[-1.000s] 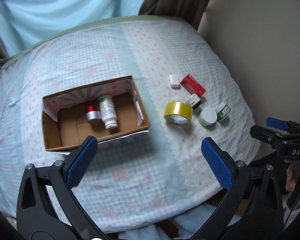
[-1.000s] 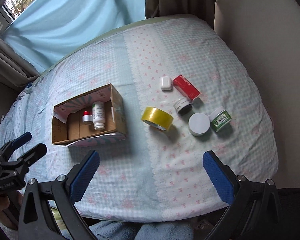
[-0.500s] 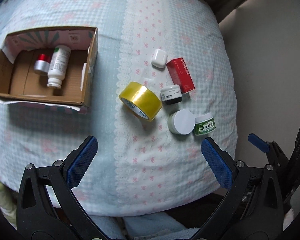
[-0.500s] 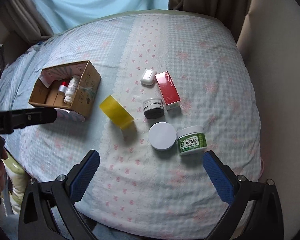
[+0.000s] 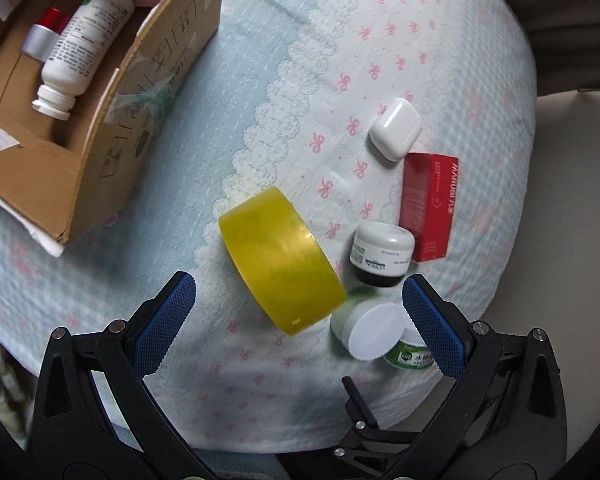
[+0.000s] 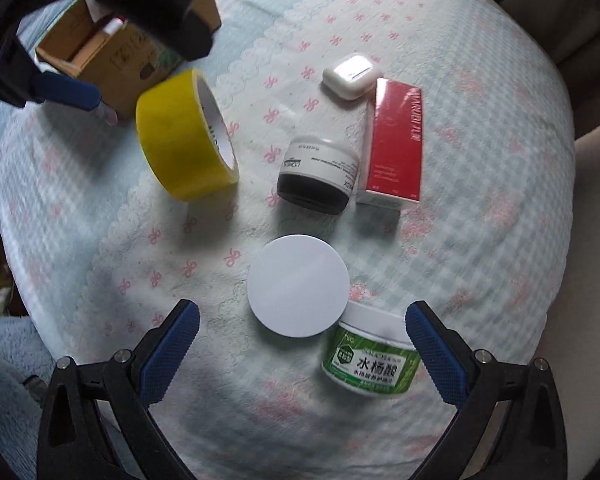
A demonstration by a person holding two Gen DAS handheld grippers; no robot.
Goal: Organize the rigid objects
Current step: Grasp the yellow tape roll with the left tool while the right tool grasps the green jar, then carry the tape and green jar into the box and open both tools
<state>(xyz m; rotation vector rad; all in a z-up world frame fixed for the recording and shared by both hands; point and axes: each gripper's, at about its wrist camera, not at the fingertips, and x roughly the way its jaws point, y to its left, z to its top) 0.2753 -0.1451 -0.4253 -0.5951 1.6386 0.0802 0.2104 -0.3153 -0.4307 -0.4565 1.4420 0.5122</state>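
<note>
A yellow tape roll (image 5: 281,259) stands on edge on the bed cover, just ahead of my open, empty left gripper (image 5: 298,322); it also shows in the right wrist view (image 6: 185,136). A white-lidded jar (image 6: 298,285) lies right before my open, empty right gripper (image 6: 300,344), with a green-labelled jar (image 6: 370,354) beside it. A black-and-white jar (image 6: 318,176), a red box (image 6: 396,140) and a white earbud case (image 6: 350,75) lie farther off. The cardboard box (image 5: 100,120) at the left holds a white bottle (image 5: 82,46) and a silver, red-capped can (image 5: 44,36).
The bed cover (image 6: 480,240) curves down to an edge at the right and front. The left gripper's fingers (image 6: 66,90) show at the upper left of the right wrist view, near the tape roll. Curtains hang behind the bed.
Both grippers have moved down and forward toward the objects. The left one now hovers at the tape roll, the right one at the white-lidded jar. Both stay open.
</note>
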